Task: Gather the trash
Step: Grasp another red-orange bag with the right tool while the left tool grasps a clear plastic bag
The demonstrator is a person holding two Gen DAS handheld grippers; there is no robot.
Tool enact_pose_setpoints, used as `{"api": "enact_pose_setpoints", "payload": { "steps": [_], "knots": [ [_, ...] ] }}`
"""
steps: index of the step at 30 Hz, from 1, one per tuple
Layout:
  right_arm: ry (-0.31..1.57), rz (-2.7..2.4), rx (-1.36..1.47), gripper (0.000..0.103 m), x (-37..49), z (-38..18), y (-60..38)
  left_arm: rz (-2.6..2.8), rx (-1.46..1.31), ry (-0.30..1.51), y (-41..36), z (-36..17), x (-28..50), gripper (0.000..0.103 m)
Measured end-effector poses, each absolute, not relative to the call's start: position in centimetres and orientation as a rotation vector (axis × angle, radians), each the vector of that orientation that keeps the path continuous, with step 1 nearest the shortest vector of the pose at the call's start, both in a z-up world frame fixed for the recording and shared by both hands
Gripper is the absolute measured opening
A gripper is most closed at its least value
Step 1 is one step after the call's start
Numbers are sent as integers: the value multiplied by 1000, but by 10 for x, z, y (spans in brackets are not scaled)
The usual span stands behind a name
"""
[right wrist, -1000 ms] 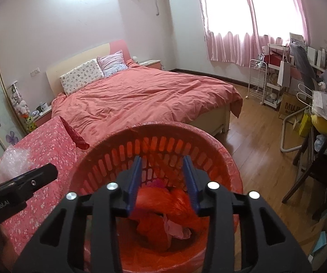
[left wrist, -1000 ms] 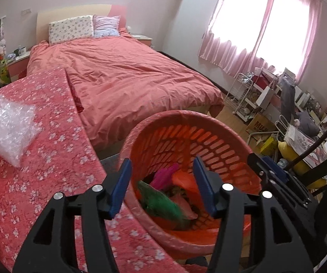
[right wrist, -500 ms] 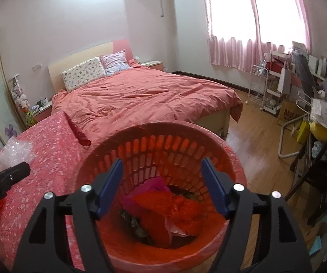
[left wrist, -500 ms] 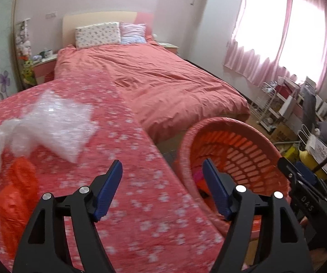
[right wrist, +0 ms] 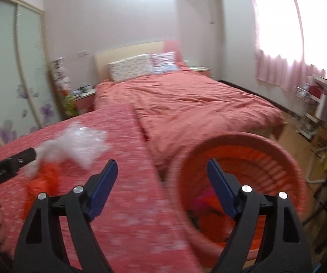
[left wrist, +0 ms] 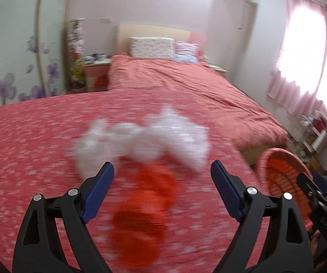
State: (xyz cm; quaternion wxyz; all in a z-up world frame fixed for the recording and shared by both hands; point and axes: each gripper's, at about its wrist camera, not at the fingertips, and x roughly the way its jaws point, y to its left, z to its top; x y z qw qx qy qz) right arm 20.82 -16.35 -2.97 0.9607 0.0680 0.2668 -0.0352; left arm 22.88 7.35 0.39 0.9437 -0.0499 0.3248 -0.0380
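L gripper (left wrist: 162, 190) jaws opening, empty, over orange bag (left wrist: 144, 216) w/ bubble wrap (left wrist: 145, 141) just beyond, both on table (left wrist: 26, 147); R gripper (right wrist: 162, 187) opening, empty, beside basket (right wrist: 277, 157); risk: thin bag slips from the pads, or wrap gets snagged too.

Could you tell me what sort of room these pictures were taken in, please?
Most likely a home bedroom: a large bed with a coral-pink duvet and two patterned pillows against a headboard, pink curtains at a bright window, and a sliding wardrobe door with purple flowers.
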Motion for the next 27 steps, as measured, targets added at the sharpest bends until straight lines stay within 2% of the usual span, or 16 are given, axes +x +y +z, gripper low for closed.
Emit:
{"api": "enact_pose_setpoints", "payload": {
  "steps": [13,20,24,25,27],
  "knots": [
    [648,211,61,79,238,-38,-7,229,-133,648,203,-19,214,86],
    [738,225,13,79,255,-63,37,254,-182,702,237,-31,214,87],
    [797,214,-3,78,264,-78,43,250,-216,712,245,-36,210,91],
    [807,214,-3,77,265,-80,42,249,-216,713,244,-36,210,93],
    [827,222,14,68,268,-83,38,248,-211,712,241,-37,210,94]
  ]
}}
